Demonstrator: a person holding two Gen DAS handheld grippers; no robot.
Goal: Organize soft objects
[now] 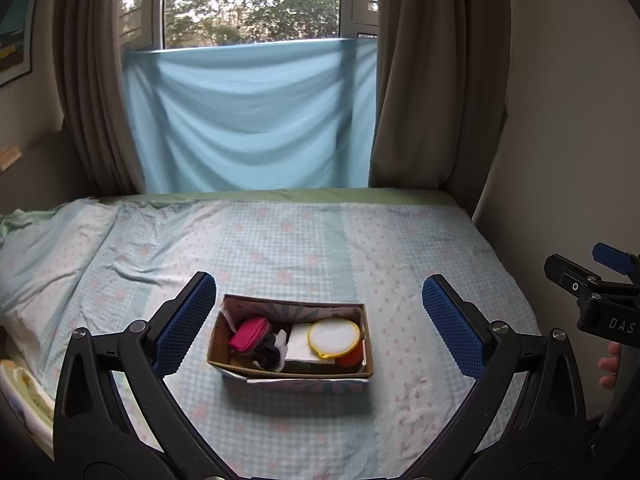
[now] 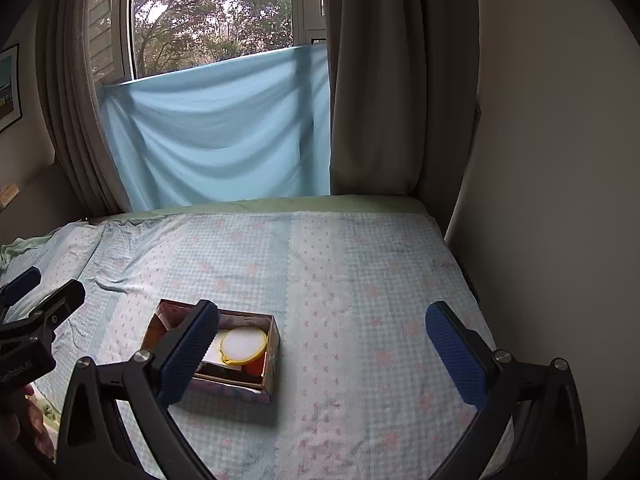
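My cardboard box [image 1: 291,376] sits on the bed [image 1: 320,240], and I take it as my landmark. Its long axis runs side to side across the bed as my left tool sees it, with one long wall facing me and the open top facing up. The outside wears patterned paper; the inside is bare brown card.

Inside the box, at its left end, a magenta pouch [image 1: 249,334] leans tilted against the wall. Just right of it lies something black [image 1: 269,354], too dark to tell what. In the middle is a folded white cloth [image 1: 301,346]. At the right end a round white pad with a yellow rim [image 1: 334,337] rests partly over the cloth and over an orange item [image 1: 349,358] beneath it.

My left tool [image 1: 320,324] is spread wide, holding nothing, its blue pads on either side of the box from that view. My right tool [image 2: 322,352] is likewise spread wide and holds nothing; the box [image 2: 256,392] lies toward its left finger, which hides the box's left part.

Beyond the box, a pale blue sheet [image 1: 248,120] hangs across the window [image 1: 252,0].
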